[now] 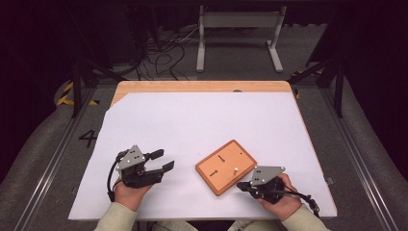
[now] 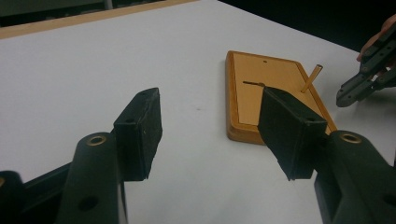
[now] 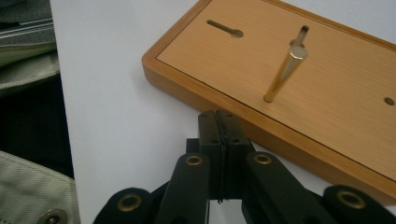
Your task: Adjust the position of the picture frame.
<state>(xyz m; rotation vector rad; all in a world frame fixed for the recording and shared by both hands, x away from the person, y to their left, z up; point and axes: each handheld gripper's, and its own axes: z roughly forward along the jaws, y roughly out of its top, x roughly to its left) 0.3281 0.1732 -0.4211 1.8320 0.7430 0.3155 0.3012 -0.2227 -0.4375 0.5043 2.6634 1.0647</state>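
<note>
A: Black jaws on our right gripper (image 3: 219, 122) are pressed together, nothing between them. Tips sit just off the near edge of the wooden board (image 3: 327, 70), not touching it.

B: And our left gripper (image 2: 212, 135)?

A: Spread wide, empty, over the white sheet (image 2: 93, 70), well apart from the board.

B: Where do we see the peg?

A: Brass peg (image 3: 285, 70) stands in the board, tilted, near a dark slot (image 3: 224, 28). In the high view the board (image 1: 226, 166) lies angled between both hands, nearer the right gripper (image 1: 244, 186); left gripper (image 1: 161, 160) is at the sheet's left.
</note>
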